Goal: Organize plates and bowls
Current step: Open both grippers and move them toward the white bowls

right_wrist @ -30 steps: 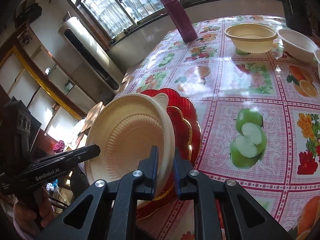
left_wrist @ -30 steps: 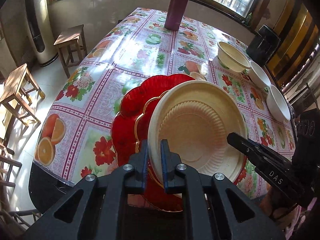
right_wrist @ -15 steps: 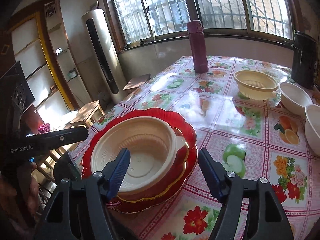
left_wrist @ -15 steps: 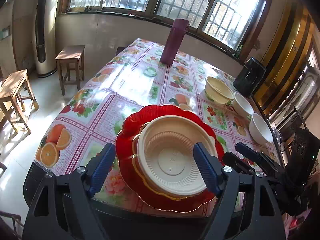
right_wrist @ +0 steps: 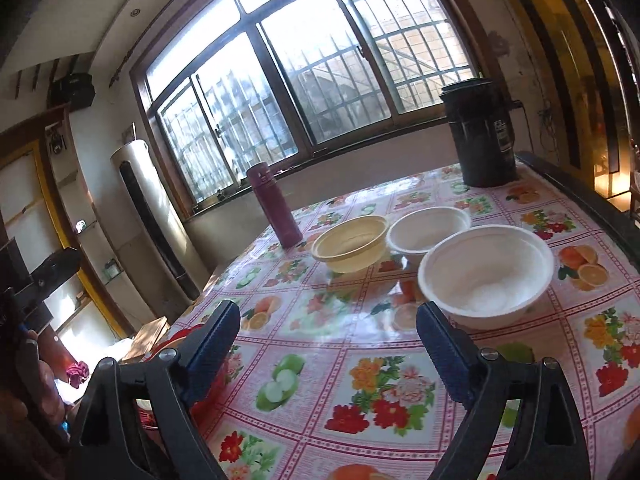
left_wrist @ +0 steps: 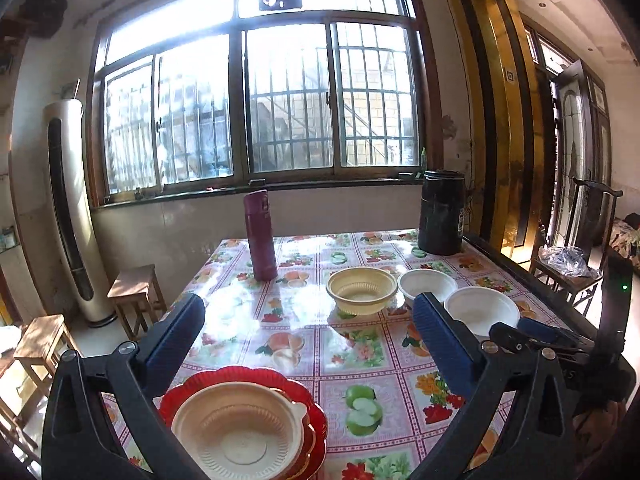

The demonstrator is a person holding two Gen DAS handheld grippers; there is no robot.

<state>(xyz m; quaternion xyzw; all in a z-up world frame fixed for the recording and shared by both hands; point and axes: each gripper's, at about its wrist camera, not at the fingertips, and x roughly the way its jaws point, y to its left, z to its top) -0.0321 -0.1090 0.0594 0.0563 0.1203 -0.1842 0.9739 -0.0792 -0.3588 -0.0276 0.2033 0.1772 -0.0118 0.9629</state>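
Note:
A cream bowl [left_wrist: 240, 436] sits on a stack of red plates [left_wrist: 280, 378] at the table's near left corner, free of both grippers. My left gripper [left_wrist: 308, 308] hangs above and behind the stack, its jaws opening wide with nothing between them. My right gripper [right_wrist: 328, 316] is also opening and empty; it shows at the right edge of the left wrist view [left_wrist: 524, 330]. In the right wrist view the red plates [right_wrist: 176, 340] peek out behind the left finger. Farther along the table stand a yellow bowl [left_wrist: 362, 290] and two white bowls [left_wrist: 428, 284] [left_wrist: 480, 308].
The table [left_wrist: 360, 360] wears a fruit-and-flower oilcloth. A maroon flask [left_wrist: 260, 236] stands at the back left and a black canister [left_wrist: 442, 212] at the back right corner. Wooden stools [left_wrist: 136, 284] stand on the floor to the left, a chair [left_wrist: 576, 272] to the right.
Both grippers let go of the cream bowl and red plates, which now lie flat on the table. Both opened wide, pulled back and rose, tilting up toward the window.

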